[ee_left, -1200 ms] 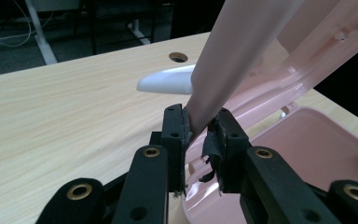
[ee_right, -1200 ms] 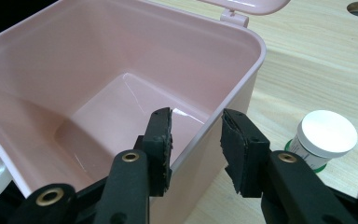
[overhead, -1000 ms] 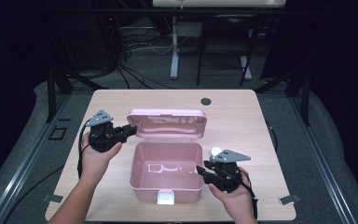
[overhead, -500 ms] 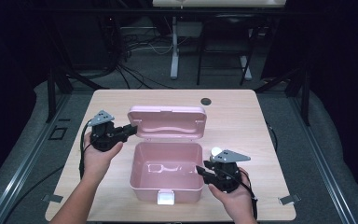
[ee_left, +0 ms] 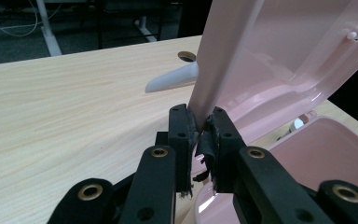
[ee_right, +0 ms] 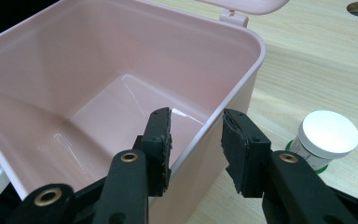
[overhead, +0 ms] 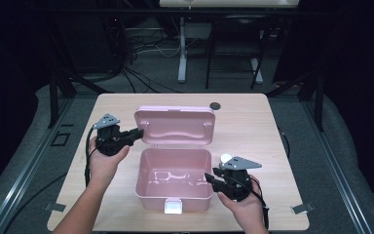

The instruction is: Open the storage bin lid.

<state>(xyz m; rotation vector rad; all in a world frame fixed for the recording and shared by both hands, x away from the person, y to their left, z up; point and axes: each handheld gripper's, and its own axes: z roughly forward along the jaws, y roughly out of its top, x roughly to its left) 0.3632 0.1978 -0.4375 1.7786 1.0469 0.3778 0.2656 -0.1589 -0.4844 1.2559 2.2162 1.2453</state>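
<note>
A pink plastic box (overhead: 174,195) stands open on the table, its lid (overhead: 175,126) tilted up behind it. My left gripper (overhead: 135,133) is at the lid's left edge (ee_left: 223,51). Its jaws have just been closing and now pinch that edge between the pads (ee_left: 182,128). My right gripper (overhead: 209,179) straddles the box's right wall (ee_right: 242,70), one pad inside and one outside, closed on the rim. The box's inside (ee_right: 98,107) holds nothing. A small white-capped jar (ee_right: 327,137) stands on the table just outside that wall, seen beside the right gripper as the jar (overhead: 225,158).
The light wooden table (overhead: 253,126) has a round cable hole (overhead: 215,105) behind the lid. A white latch (overhead: 173,207) sits on the box's front wall. Dark floor, cables and stands surround the table.
The left gripper's jaws have narrowed onto the lid's edge. Both hands, the box and the lid stay where they were.
</note>
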